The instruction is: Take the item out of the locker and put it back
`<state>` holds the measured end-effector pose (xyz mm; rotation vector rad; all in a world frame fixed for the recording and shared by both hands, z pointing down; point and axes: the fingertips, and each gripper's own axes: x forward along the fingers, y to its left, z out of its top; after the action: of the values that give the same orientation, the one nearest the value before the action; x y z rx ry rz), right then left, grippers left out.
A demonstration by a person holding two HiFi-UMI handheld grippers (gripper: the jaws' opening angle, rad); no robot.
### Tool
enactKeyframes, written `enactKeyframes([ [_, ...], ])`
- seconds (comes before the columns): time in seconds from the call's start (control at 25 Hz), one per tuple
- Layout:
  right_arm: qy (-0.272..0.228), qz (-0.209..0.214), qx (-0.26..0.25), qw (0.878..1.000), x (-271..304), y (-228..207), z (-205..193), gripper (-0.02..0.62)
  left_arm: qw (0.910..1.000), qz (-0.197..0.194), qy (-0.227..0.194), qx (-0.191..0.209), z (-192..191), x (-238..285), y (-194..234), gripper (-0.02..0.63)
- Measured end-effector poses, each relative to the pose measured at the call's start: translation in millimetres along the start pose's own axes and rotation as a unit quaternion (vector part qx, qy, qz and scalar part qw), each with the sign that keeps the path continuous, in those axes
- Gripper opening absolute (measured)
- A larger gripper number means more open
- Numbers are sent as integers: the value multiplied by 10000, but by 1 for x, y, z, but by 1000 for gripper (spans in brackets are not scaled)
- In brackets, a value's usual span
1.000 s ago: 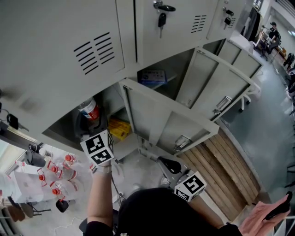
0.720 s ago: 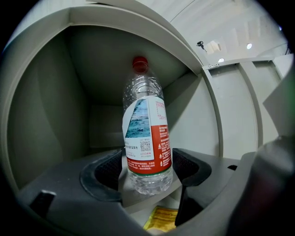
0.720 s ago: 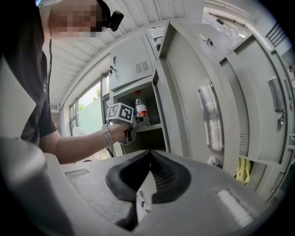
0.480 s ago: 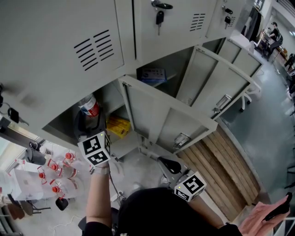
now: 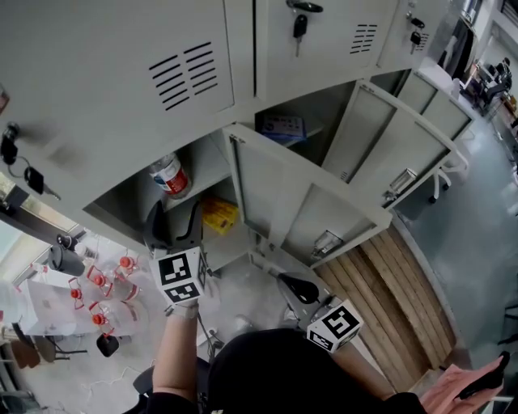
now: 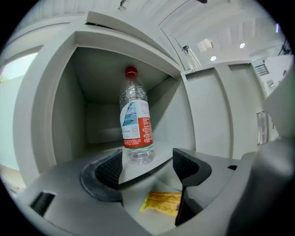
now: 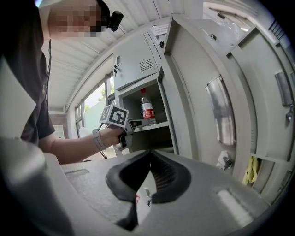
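A clear water bottle (image 6: 135, 124) with a red cap and a red-and-white label stands upright on the upper shelf of the open locker (image 5: 129, 202). My left gripper (image 6: 147, 163) is open just in front of that shelf's edge. Its jaws have just been opening, nothing is between them, and the bottle stands beyond them, untouched. From the head view the bottle (image 5: 171, 175) shows above the left gripper (image 5: 172, 229). My right gripper (image 7: 150, 154) is shut and empty, held low and back from the lockers, where it sees the bottle (image 7: 147, 109) and the left gripper (image 7: 146, 122).
A yellow packet (image 6: 162, 203) lies on the shelf below the bottle. The locker's door (image 5: 299, 202) stands swung open to the right. The neighbouring locker holds a blue box (image 5: 281, 127). Keys (image 5: 299, 24) hang in the upper doors. Several small bottles (image 5: 101, 291) lie at lower left.
My left gripper, which stood round the bottle's base, has drawn back out of the locker toward me. The bottle stays on its shelf. My right gripper has not moved.
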<state>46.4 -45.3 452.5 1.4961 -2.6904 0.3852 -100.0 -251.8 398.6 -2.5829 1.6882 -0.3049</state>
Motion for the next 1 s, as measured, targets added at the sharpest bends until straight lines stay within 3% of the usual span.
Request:
enactKeyframes([
  [0.72, 196, 796, -28, 9966, 18, 33, -10, -3, 9988, -178, 384, -254, -54, -92, -17, 311],
  [1.0, 250, 1095, -77, 9936, 28, 47, -11, -3, 9977, -183, 465, -460, -72, -126, -29, 189],
])
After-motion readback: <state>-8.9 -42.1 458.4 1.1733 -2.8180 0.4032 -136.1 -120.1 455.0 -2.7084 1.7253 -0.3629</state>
